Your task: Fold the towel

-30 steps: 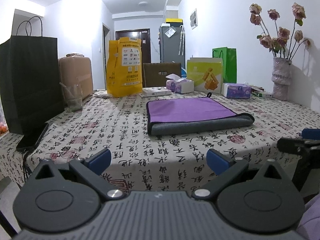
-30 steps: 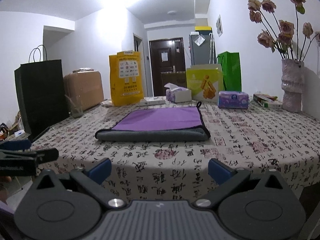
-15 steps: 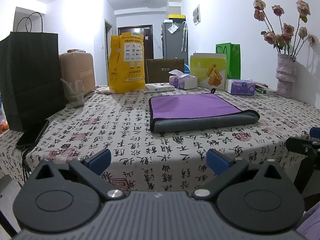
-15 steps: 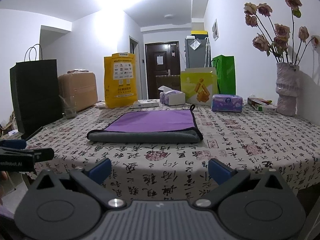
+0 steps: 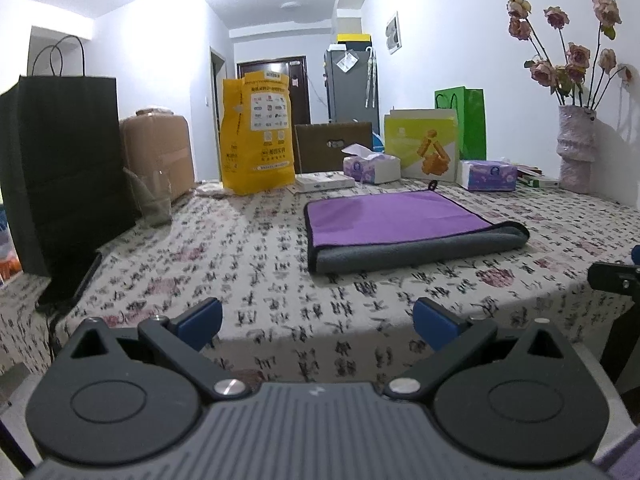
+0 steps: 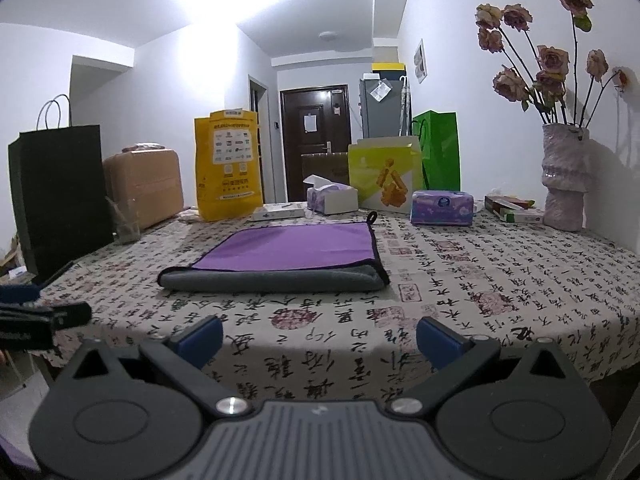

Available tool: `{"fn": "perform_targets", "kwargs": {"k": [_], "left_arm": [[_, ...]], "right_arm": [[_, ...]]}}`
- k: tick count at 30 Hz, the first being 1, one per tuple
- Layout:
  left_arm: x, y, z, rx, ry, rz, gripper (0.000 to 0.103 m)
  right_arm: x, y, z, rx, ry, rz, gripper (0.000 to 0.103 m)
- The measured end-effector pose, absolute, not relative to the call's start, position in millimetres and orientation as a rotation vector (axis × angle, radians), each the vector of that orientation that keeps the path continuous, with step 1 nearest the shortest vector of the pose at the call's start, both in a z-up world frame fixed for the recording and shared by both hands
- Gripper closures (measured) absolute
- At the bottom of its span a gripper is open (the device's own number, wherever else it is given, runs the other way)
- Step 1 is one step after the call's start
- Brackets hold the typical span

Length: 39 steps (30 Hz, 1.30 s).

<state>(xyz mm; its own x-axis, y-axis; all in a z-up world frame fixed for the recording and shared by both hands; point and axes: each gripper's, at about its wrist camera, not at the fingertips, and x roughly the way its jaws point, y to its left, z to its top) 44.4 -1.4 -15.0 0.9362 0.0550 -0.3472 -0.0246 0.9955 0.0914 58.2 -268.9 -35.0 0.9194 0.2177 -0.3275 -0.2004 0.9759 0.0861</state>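
Observation:
A purple and grey towel (image 5: 400, 224) lies folded flat on the patterned tablecloth, its grey rolled fold toward me; it also shows in the right wrist view (image 6: 288, 256). My left gripper (image 5: 318, 322) is open and empty, held at the table's near edge, well short of the towel. My right gripper (image 6: 320, 338) is open and empty, also back at the near edge. The right gripper's tip shows at the right edge of the left wrist view (image 5: 616, 276), and the left gripper's tip at the left edge of the right wrist view (image 6: 44, 316).
A black paper bag (image 5: 60, 176), a phone (image 5: 68, 280) and a glass (image 5: 154, 196) stand on the left. A yellow bag (image 5: 258, 132), tissue boxes (image 5: 370, 168) and gift bags (image 5: 420, 144) line the back. A flower vase (image 6: 564, 176) stands at the right.
Both grippers have drawn back and dropped a little, so the table's near edge sits higher in view. The towel has not moved.

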Motion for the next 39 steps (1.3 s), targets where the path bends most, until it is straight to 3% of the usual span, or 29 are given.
{"fn": "perform_targets", "kwargs": {"k": [12, 18, 21, 23, 25, 28, 31, 34, 36, 37, 38, 39], "left_arm": [[119.7, 15.9, 3.8, 0.056, 0.316, 0.051, 0.000], [166.8, 22.2, 0.4, 0.025, 0.353, -0.019, 0.000], [191.3, 21.5, -7.2, 0.007, 0.409, -0.064, 0.021], [209.7, 20.8, -11.9, -0.001, 0.462, -0.091, 0.048], [222.9, 19.1, -16.2, 0.003, 0.494, -0.106, 0.060], [234.2, 19.0, -23.9, 0.011, 0.535, -0.149, 0.063], [239.3, 21.0, -30.4, 0.008, 0.568, -0.176, 0.062], [242.1, 24.4, -35.1, -0.009, 0.585, -0.159, 0.043], [243.6, 28.3, -36.7, -0.026, 0.598, -0.155, 0.044], [243.8, 30.5, -37.1, -0.036, 0.603, -0.158, 0.054], [243.5, 31.9, -37.0, -0.042, 0.603, -0.161, 0.071], [243.5, 32.6, -37.0, -0.042, 0.603, -0.157, 0.078]], "right_arm": [[124.4, -300.1, -29.3, 0.022, 0.351, 0.259, 0.000], [162.6, -310.5, -28.8, -0.010, 0.353, 0.265, 0.010], [186.4, -311.6, -28.9, -0.027, 0.377, 0.289, 0.021], [200.6, -310.7, -29.7, -0.038, 0.390, 0.301, 0.030], [217.0, -310.0, -30.8, -0.046, 0.401, 0.315, 0.039], [239.0, -309.8, -35.3, -0.030, 0.435, 0.340, 0.055], [258.6, -307.4, -42.8, -0.019, 0.470, 0.364, 0.061], [272.9, -305.9, -50.1, 0.001, 0.514, 0.400, 0.066], [276.7, -304.7, -54.4, 0.003, 0.534, 0.412, 0.066], [277.4, -304.4, -56.0, 0.005, 0.541, 0.417, 0.067], [278.6, -304.8, -57.6, 0.010, 0.549, 0.424, 0.073], [279.4, -305.0, -58.7, 0.014, 0.553, 0.426, 0.077]]}}
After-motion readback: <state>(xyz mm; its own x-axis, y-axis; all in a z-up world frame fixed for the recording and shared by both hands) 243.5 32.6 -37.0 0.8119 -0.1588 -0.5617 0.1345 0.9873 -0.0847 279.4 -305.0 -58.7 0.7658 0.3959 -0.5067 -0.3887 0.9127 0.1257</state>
